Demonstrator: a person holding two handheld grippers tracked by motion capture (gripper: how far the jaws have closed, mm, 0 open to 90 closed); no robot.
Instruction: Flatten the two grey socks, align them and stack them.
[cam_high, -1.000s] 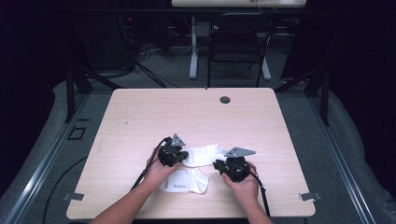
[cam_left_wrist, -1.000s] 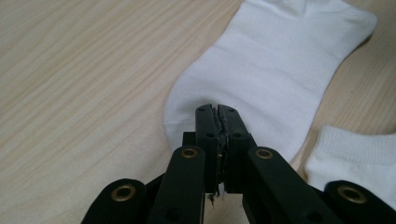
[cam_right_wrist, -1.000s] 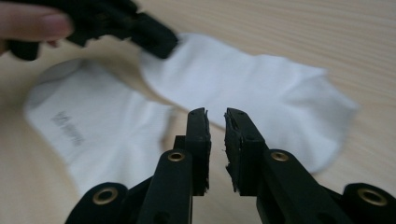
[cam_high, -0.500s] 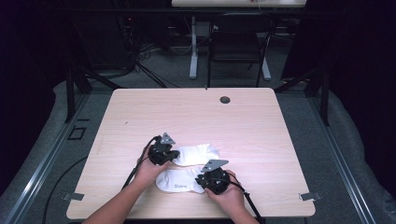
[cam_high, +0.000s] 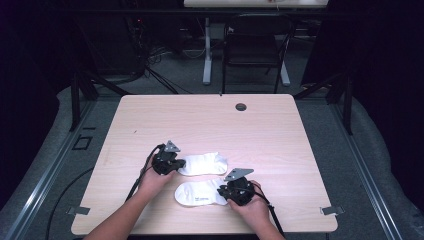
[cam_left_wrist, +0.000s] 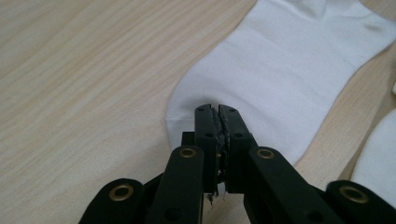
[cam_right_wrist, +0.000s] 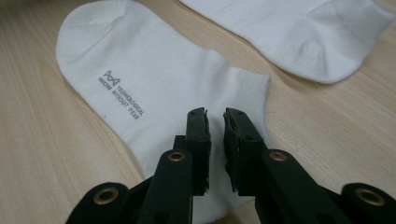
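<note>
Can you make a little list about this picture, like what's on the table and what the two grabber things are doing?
table: light wooden table with a small round hole near its far edge
things on it: two white socks lying flat, side by side
far sock: plain white
near sock: white, with small grey printed lettering
left hand-held gripper: jaws closed on the edge of the far sock
right hand-held gripper: jaws slightly apart, over the cuff end of the near sock, not pinching it
who holds them: a person, one gripper in each hand
</note>
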